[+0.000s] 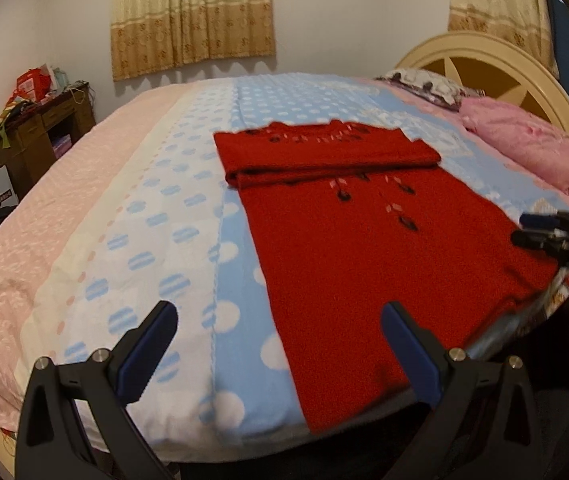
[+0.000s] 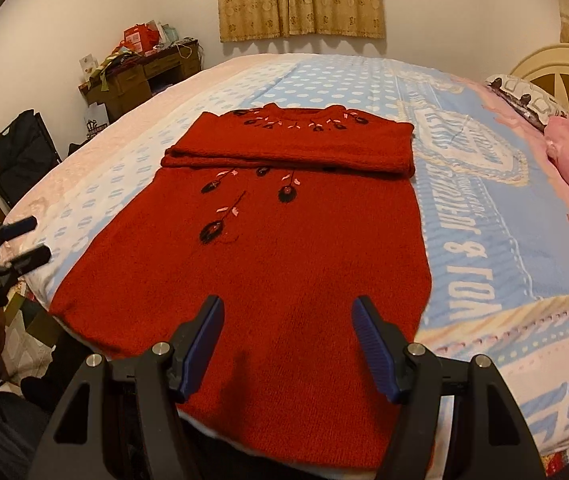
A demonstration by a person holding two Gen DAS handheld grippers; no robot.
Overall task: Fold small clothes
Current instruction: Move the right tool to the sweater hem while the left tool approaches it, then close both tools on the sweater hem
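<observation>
Both grippers point(image 2: 286, 312) agape; blanket point(image 2: 464, 264) perhaps "& LOV"

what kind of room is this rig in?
Almost certainly a home bedroom. The red sweater lies on a bed with a blue dotted blanket, a cream arched headboard with pillows at one end, curtains on the far wall, and a cluttered wooden desk in the corner.

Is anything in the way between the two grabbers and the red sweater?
Nothing visible. The right gripper hangs open right over the red sweater near its hem, and the left gripper is open at its left edge, with only blanket beneath.
</observation>
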